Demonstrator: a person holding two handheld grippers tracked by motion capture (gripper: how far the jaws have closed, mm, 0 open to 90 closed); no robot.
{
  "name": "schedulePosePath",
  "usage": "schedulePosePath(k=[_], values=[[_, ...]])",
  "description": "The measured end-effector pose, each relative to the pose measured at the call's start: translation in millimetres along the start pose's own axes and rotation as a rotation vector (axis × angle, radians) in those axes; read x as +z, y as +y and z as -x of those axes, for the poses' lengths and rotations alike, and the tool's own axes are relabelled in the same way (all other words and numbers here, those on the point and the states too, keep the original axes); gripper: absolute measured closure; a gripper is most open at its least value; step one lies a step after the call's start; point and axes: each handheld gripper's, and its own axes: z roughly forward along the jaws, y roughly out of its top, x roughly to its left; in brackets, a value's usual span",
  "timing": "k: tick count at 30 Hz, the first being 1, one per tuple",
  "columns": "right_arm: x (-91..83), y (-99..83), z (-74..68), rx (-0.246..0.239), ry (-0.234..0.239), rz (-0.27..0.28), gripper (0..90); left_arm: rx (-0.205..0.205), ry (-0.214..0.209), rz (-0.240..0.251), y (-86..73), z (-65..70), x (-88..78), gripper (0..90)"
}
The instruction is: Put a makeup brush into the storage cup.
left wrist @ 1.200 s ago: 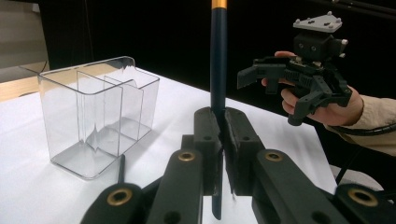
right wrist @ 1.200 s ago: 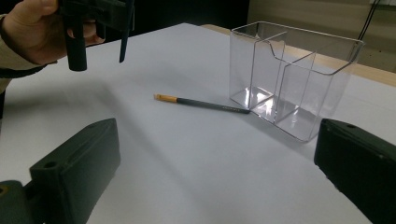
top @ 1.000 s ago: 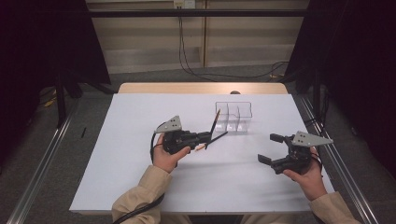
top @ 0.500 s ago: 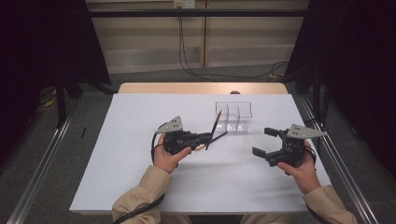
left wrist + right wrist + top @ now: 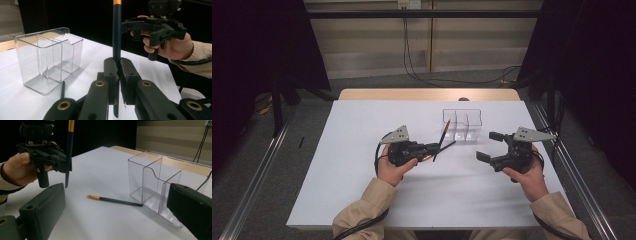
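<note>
My left gripper (image 5: 434,148) is shut on a dark pencil (image 5: 116,32) with an orange band, which stands nearly upright above the white table sheet. A second dark pencil (image 5: 115,200) with an orange end lies flat on the sheet, its tip by the near corner of a clear plastic organizer (image 5: 462,122) with several compartments. At the right, my right gripper (image 5: 488,146) is held above the sheet with its jaws wide open and nothing between them. It faces the held pencil from a short way off.
The white sheet (image 5: 362,190) covers most of the table, with a wooden strip (image 5: 422,94) showing at the far edge. Metal rails (image 5: 257,180) run along the floor on both sides. Cables lie on the floor behind the table.
My right gripper has moved a little left toward the middle of the table and risen slightly. The left gripper and its pencil have stayed put.
</note>
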Motion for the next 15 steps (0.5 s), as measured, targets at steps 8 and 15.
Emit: schedulePosePath(k=[8, 15], values=[[8.4, 4.7, 0.8, 0.042, 0.017, 0.027, 5.3, -0.001, 0.007, -0.006, -1.8, -1.2, 0.8, 84.4], [16.4, 9.9, -2.2, 0.039, 0.029, 0.032, 9.4, 0.003, 0.013, -0.015, -2.3, -0.7, 2.6, 84.4]])
